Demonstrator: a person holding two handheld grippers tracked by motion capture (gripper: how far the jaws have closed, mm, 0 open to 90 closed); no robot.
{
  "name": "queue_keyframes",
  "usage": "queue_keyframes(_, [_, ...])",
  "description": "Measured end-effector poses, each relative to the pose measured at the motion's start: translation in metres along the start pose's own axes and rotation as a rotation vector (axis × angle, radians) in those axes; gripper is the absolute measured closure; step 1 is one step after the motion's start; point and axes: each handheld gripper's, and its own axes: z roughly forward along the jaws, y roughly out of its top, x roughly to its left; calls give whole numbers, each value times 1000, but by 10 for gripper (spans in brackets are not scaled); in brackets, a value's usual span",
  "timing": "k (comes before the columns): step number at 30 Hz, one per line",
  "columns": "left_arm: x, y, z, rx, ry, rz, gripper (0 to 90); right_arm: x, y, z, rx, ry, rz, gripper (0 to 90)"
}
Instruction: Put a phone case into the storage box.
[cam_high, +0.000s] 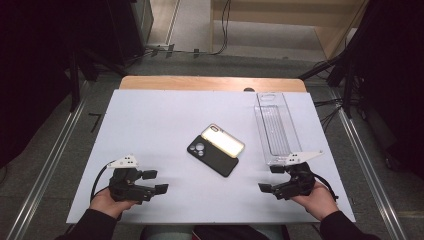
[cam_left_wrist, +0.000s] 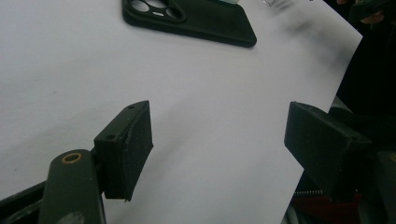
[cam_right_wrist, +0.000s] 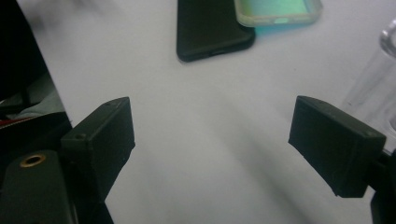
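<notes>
Both jaws spread wide on left hand-held gripper (cam_high: 156, 181) and right hand-held gripper (cam_high: 268, 179), grasping nothing, resting low at near edge of white tabletop (cam_high: 150, 125). Black phone case (cam_high: 212, 155) mid-tabletop, between them, partly under a clear-rimmed case (cam_high: 223, 140); clear plastic tray (cam_high: 274, 127) just beyond right gripper

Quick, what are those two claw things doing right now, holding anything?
Left gripper: open, holding nothing, above the white table.
Right gripper: open, holding nothing, near the clear plastic tray.
</notes>
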Motion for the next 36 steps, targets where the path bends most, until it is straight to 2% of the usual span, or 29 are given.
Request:
queue_keyframes(2, [0, 0, 0, 1, 1, -3, 232, 4, 7, 2, -7, 26, -24, 125])
queue_keyframes(6, [0, -1, 1, 4, -2, -4, 232, 7, 14, 5, -13, 37, -39, 125])
queue_keyframes(8, [0, -1, 1, 18, -2, -23, 232, 9, 18, 9, -6, 40, -48, 125])
queue_keyframes(11, [1, -1, 0, 17, -4, -27, 232, 13, 25, 15, 1, 57, -57, 125])
queue_keyframes(17, [0, 0, -1, 15, 3, -24, 233, 15, 37, 22, -2, 88, -40, 125])
queue_keyframes(20, [0, 1, -2, 8, 10, -22, 250, 15, 40, 23, -4, 77, -34, 125])
queue_keyframes(28, [1, 1, -3, 15, 11, -29, 250, 20, 56, 31, -4, 81, -74, 146])
queue_keyframes(36, [2, 0, -3, 21, 7, -38, 250, 21, 68, 33, -25, 75, -57, 145])
